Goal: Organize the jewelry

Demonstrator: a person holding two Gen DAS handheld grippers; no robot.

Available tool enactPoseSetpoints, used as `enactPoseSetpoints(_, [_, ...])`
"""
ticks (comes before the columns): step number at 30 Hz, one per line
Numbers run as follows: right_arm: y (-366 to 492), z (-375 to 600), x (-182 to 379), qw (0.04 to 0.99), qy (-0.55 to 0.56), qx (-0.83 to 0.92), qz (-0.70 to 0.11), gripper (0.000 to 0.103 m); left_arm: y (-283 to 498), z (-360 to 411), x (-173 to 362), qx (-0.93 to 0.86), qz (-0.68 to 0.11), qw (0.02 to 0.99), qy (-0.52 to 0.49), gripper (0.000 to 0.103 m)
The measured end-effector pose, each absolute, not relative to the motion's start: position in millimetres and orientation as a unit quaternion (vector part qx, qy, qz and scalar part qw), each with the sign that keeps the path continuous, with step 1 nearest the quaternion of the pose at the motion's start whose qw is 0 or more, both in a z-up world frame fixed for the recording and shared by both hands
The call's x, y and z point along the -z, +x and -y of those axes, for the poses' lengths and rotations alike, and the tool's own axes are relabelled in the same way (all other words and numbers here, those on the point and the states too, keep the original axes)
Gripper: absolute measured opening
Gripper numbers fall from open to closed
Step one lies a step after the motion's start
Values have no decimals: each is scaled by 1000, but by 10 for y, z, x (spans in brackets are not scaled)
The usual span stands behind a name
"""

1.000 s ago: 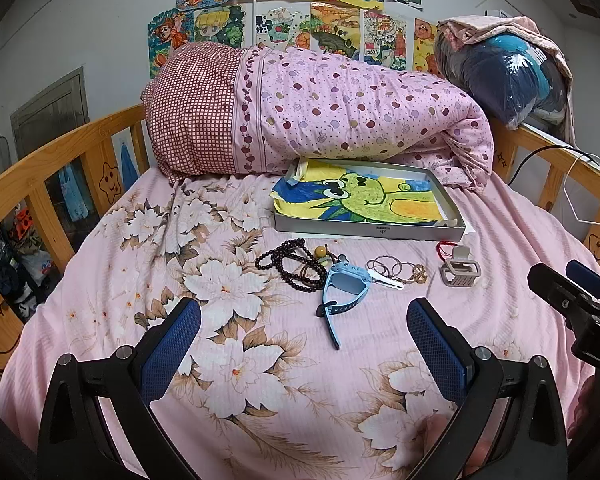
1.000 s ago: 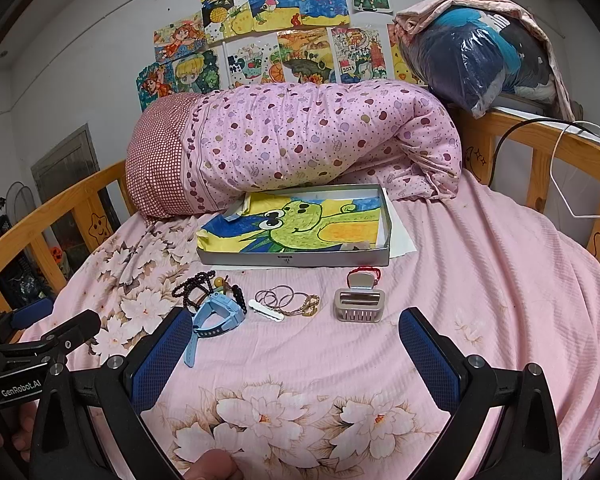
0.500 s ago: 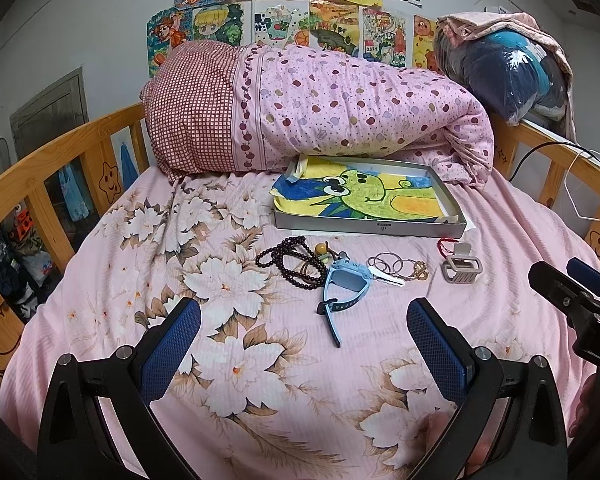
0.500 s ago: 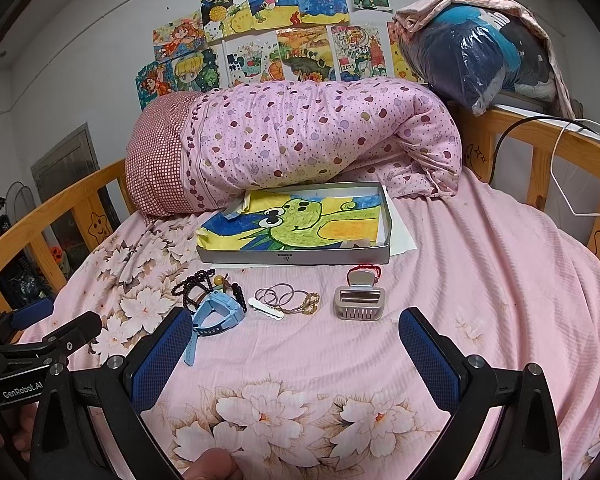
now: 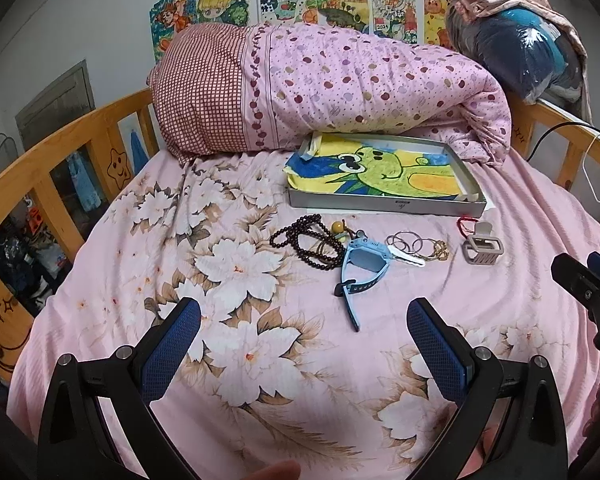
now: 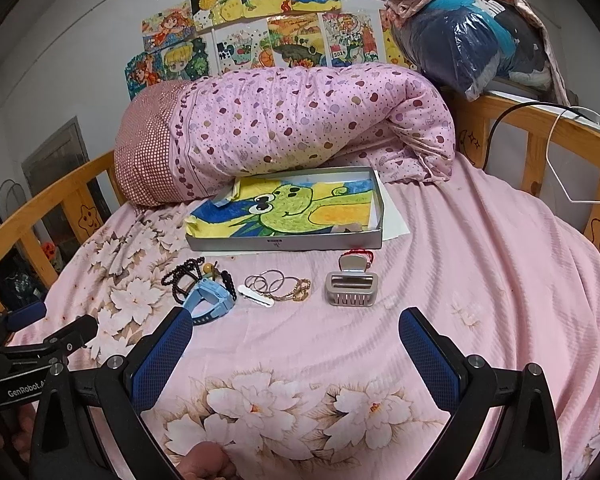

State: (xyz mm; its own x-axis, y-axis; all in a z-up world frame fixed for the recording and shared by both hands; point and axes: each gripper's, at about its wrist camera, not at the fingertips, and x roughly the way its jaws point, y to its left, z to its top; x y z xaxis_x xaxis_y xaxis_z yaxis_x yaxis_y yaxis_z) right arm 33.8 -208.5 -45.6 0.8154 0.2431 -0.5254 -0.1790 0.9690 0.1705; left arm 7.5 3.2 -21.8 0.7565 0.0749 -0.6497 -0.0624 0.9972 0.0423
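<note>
On the pink floral bedsheet lie a dark bead bracelet (image 5: 300,240) (image 6: 180,276), a blue wristwatch (image 5: 364,264) (image 6: 212,300), thin metal rings with a gold chain (image 5: 420,246) (image 6: 284,284), a white hair clip (image 6: 254,295) and a grey claw clip (image 5: 482,246) (image 6: 352,288). Behind them stands a shallow metal tray (image 5: 384,204) (image 6: 284,243) lined with a frog drawing. My left gripper (image 5: 300,340) is open, held short of the watch. My right gripper (image 6: 296,344) is open too, just short of the claw clip.
A rolled pink dotted quilt (image 5: 340,84) (image 6: 292,120) lies behind the tray. Wooden bed rails (image 5: 40,160) (image 6: 540,140) run along both sides. A bagged bundle (image 6: 472,36) rests at the far right, and a white hanger (image 6: 572,160) hangs on the right rail.
Both views have edged slightly forward and down toward the jewelry. Nothing on the bed has moved and both grippers stay open.
</note>
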Motion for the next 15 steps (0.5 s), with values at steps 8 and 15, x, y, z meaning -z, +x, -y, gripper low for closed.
enactPoseSetpoints(8, [398, 2074, 489, 945, 54, -107, -304, 103, 135, -73, 249, -43, -363, 931, 9, 101])
enactPoseSetpoints(15, [581, 2210, 373, 937, 68, -119, -323, 103, 259, -155, 199, -34, -388, 921, -13, 101])
